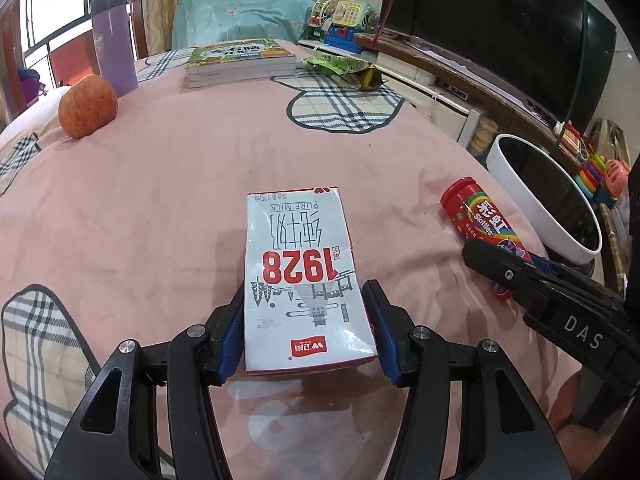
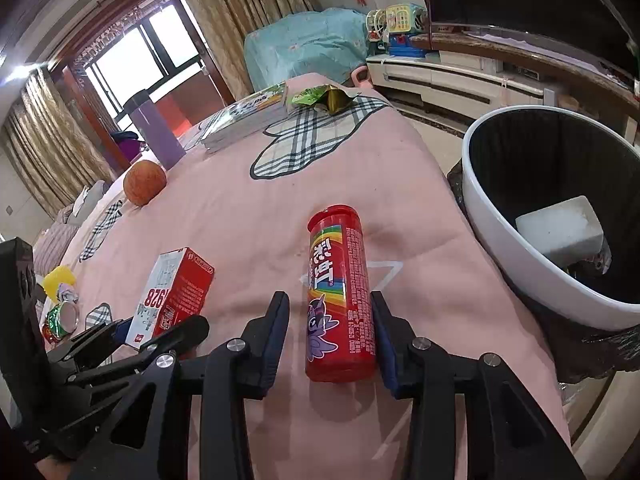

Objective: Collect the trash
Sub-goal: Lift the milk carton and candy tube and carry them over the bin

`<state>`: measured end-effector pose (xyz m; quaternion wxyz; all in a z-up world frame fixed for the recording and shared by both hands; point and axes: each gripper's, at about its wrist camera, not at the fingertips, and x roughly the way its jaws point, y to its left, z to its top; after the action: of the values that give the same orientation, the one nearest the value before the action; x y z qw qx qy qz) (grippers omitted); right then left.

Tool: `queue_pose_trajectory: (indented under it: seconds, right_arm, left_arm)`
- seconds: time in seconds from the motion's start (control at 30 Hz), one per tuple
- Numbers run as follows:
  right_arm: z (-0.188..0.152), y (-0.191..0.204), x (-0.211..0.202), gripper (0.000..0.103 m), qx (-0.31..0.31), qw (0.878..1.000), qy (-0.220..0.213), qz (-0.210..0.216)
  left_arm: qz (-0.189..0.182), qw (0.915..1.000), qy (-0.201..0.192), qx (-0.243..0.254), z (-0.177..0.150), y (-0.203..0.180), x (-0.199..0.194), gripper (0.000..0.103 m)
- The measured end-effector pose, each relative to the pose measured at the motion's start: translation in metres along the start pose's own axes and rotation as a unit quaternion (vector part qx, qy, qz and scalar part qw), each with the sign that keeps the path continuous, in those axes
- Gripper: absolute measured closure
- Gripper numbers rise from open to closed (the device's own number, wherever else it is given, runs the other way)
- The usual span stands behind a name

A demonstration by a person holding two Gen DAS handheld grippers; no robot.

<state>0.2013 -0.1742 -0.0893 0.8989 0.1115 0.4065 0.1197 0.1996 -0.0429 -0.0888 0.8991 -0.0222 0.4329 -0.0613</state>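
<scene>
A white and red "1928" milk carton [image 1: 306,276] lies flat on the pink tablecloth, and it also shows in the right wrist view [image 2: 170,298]. My left gripper [image 1: 306,332] is open, with its blue pads on either side of the carton's near end. A red Skittles tube [image 2: 340,292] lies on the cloth, also seen in the left wrist view [image 1: 478,216]. My right gripper [image 2: 330,338] is open around the tube's near end, its right pad close against it. A white trash bin [image 2: 500,232] with a black liner stands right of the table and holds a white block [image 2: 564,232].
An apple [image 1: 88,106], a purple tumbler [image 1: 112,40], a stack of books [image 1: 240,62] and a green snack wrapper [image 1: 344,68] sit at the far side. A yellow object and a small shiny can [image 2: 60,316] lie at the left. A TV stand runs along the right.
</scene>
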Motion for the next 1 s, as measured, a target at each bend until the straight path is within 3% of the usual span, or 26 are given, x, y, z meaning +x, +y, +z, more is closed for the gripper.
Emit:
queue_pose_trajectory:
  seconds: [0.13, 0.2, 0.5, 1.0]
  right_arm:
    - [0.000, 0.001, 0.000, 0.063, -0.006, 1.000, -0.004, -0.006]
    - [0.000, 0.001, 0.000, 0.073, -0.007, 1.000, -0.005, -0.014]
    - [-0.002, 0.002, -0.011, 0.073, -0.013, 1.000, -0.017, -0.018]
    - [-0.001, -0.016, -0.065, 0.073, 0.010, 0.998, -0.063, -0.010]
  left_arm:
    - [-0.003, 1.0000, -0.002, -0.003, 0.000, 0.002, -0.001, 0.054]
    - [-0.003, 1.0000, -0.002, -0.003, 0.000, 0.002, -0.002, 0.054]
    - [-0.010, 0.9999, -0.006, 0.004, 0.000, -0.007, -0.012, 0.054]
    - [-0.037, 0.9977, -0.024, 0.051, 0.007, -0.053, -0.036, 0.054]
